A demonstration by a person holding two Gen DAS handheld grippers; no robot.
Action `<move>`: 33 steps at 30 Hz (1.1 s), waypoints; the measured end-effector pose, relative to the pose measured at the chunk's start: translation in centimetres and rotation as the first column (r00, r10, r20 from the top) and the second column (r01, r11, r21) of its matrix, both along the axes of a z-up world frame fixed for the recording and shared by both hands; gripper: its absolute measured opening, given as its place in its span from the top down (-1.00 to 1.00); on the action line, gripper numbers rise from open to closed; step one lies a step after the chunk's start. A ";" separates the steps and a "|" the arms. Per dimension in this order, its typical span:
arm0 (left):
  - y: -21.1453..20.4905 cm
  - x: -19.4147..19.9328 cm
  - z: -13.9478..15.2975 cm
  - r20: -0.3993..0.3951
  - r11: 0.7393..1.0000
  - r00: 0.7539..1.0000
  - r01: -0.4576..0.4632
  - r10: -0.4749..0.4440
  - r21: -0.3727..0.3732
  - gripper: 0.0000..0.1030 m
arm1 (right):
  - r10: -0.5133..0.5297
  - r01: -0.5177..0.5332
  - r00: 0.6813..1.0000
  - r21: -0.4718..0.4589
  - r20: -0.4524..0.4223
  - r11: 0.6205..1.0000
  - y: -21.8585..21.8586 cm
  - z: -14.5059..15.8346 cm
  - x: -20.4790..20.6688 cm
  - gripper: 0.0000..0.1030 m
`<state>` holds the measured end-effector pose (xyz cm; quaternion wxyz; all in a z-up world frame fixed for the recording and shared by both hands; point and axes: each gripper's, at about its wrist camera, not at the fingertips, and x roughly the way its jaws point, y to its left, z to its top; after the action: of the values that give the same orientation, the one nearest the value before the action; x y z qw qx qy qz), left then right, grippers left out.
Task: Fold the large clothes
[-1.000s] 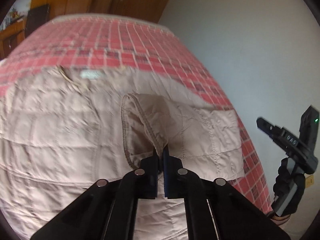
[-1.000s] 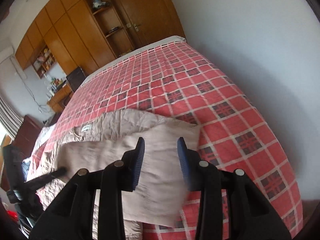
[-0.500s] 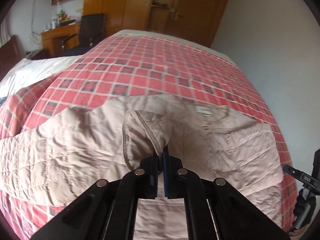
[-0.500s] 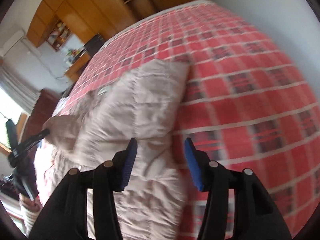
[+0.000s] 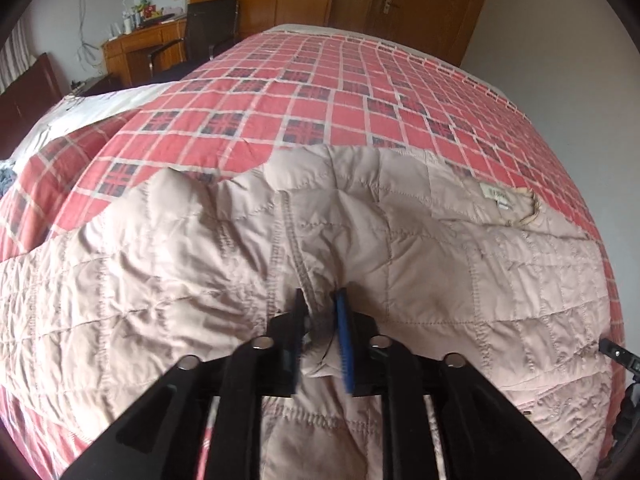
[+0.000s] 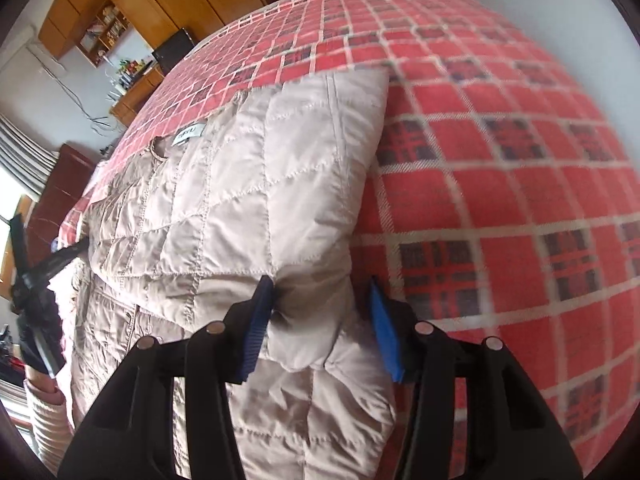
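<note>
Our left tongs [image 5: 320, 308] pinch a seam ridge of the beige quilted jacket [image 5: 400, 260], spread on the red plaid bed [image 5: 320, 92]; our right tongs [image 6: 320, 300] gape wide, straddling its folded edge.

A beige quilted jacket [image 5: 400, 248] lay spread on the red plaid bedspread [image 5: 320, 92], its panels folded inward and rumpled. The collar (a small white label [image 6: 190, 133] sewn inside it) pointed toward the far end of the bed.
</note>
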<state>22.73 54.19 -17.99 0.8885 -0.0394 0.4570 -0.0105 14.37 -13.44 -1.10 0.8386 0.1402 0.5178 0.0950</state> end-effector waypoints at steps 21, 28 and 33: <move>-7.3 0.9 -3.3 -0.036 0.988 0.990 0.140 -0.138 0.065 0.18 | 0.167 -0.172 0.984 -0.099 -0.056 0.980 10.4 -0.8 3.7 0.06; -7.2 -0.7 -1.8 -0.003 0.990 0.993 0.118 -0.118 0.073 0.12 | 0.165 -0.166 0.986 -0.047 -0.020 0.985 9.5 1.0 2.8 0.03; -2.7 -4.5 1.4 0.058 0.996 0.995 0.083 -0.084 0.028 -0.10 | 0.199 -0.197 0.979 -0.053 0.045 0.979 9.3 3.5 0.4 -0.26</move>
<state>18.22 51.44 -16.63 0.9008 -0.0086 0.4319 -0.0431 14.82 -4.12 2.44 0.8407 0.0653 0.5103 0.1690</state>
